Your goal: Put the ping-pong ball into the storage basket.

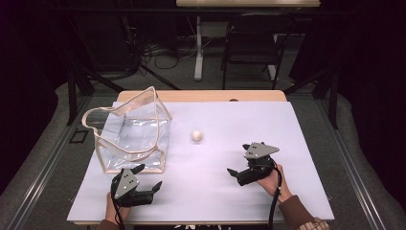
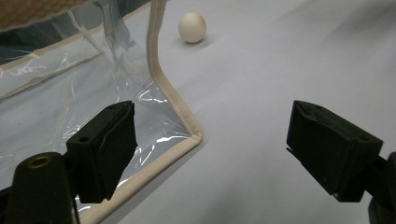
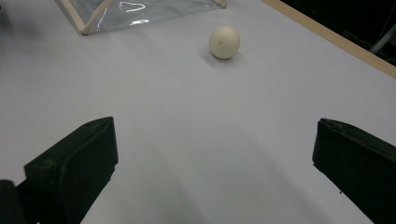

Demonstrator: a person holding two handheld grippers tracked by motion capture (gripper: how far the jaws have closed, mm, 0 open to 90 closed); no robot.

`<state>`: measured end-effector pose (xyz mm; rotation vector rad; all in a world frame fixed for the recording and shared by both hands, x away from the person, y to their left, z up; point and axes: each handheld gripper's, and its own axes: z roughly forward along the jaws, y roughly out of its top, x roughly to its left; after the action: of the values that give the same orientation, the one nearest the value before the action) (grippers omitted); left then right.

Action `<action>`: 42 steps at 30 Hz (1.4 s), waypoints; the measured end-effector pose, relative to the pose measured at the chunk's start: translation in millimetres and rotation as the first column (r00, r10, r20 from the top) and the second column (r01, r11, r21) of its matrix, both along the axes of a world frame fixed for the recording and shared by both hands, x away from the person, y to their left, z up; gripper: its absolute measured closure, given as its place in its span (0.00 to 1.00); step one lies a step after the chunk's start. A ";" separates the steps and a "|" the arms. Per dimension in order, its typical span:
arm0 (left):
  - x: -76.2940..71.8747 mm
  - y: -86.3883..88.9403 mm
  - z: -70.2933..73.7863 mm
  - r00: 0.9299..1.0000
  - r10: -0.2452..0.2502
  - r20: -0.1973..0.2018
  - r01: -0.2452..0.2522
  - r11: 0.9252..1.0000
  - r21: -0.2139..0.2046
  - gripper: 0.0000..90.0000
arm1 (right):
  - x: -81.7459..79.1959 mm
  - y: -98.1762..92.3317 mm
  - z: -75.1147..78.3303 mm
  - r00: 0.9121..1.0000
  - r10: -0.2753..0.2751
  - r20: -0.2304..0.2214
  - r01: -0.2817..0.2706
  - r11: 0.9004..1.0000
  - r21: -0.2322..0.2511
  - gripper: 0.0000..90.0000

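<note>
A small cream ball (image 1: pixel 196 135) lies on the white table cover (image 1: pixel 239 124), right of a clear plastic bag (image 1: pixel 131 136) with beige trim that stands open at the left. My left gripper (image 1: pixel 148 177) is open at the bag's near right corner. In the left gripper view that corner (image 2: pixel 177 116) lies between the spread jaws of the left gripper (image 2: pixel 215 144), with the ball (image 2: pixel 192 27) farther off. My right gripper (image 1: pixel 238 159) is open to the right of and nearer than the ball. In the right gripper view the ball (image 3: pixel 224 42) lies well ahead of the right gripper (image 3: pixel 215 163), and the bag's edge (image 3: pixel 135 11) is at the top left.
The table's wooden far edge (image 1: pixel 201 96) shows past the white cover. Behind the table stand a black chair (image 1: pixel 253 40) and a white desk leg (image 1: pixel 198 48) among floor cables. Open white surface stretches across the middle and right.
</note>
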<state>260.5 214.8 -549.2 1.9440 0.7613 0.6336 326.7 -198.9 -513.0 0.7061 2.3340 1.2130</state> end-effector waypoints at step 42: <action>-0.8 0.5 0.7 1.000 -0.003 0.011 0.003 1.000 0.012 0.18 | 45.9 32.2 8.6 0.998 0.039 -0.042 -0.040 0.999 -0.026 0.00</action>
<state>259.7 215.3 -548.5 1.9508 0.7498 0.6477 372.7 -166.7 -504.4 0.6860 2.4041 1.1927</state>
